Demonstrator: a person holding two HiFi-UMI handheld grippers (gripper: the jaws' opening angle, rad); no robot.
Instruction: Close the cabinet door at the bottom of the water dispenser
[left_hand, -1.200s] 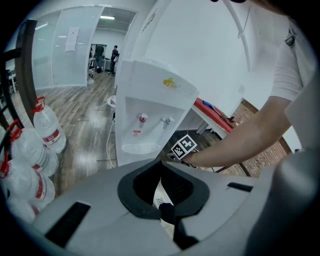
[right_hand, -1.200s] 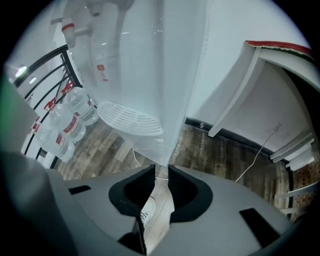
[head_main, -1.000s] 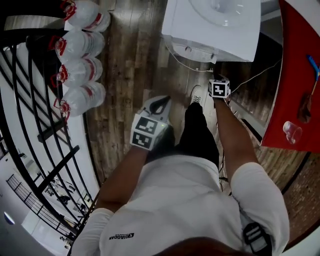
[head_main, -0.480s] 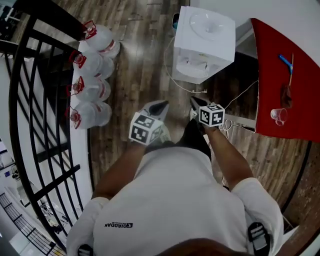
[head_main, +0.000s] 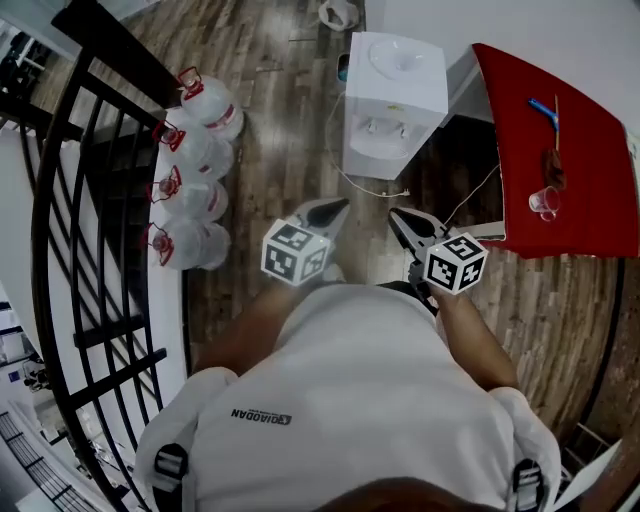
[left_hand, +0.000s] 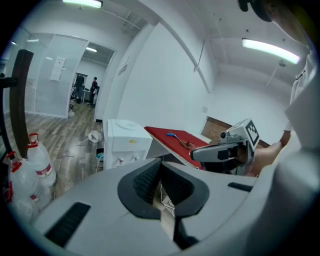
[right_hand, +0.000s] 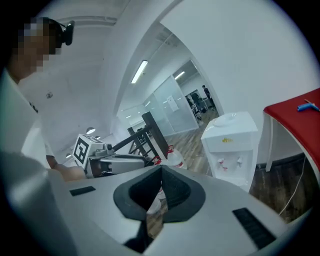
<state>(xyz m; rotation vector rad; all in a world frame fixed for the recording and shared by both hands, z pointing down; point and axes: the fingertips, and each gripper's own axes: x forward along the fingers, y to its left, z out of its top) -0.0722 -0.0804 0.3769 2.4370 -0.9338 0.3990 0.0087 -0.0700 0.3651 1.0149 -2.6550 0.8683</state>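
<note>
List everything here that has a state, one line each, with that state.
left tool: shut, holding nothing.
right tool: shut, holding nothing.
water dispenser: upright, no bottle on top, nothing seen swung open at its base.
water bottles: four in a row by the railing, red caps on.

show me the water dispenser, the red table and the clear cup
water dispenser (head_main: 398, 88), head view, on its white top panel
red table (head_main: 590, 150), head view, on a bare stretch of the tabletop
clear cup (head_main: 544, 204), head view, on its see-through side wall
</note>
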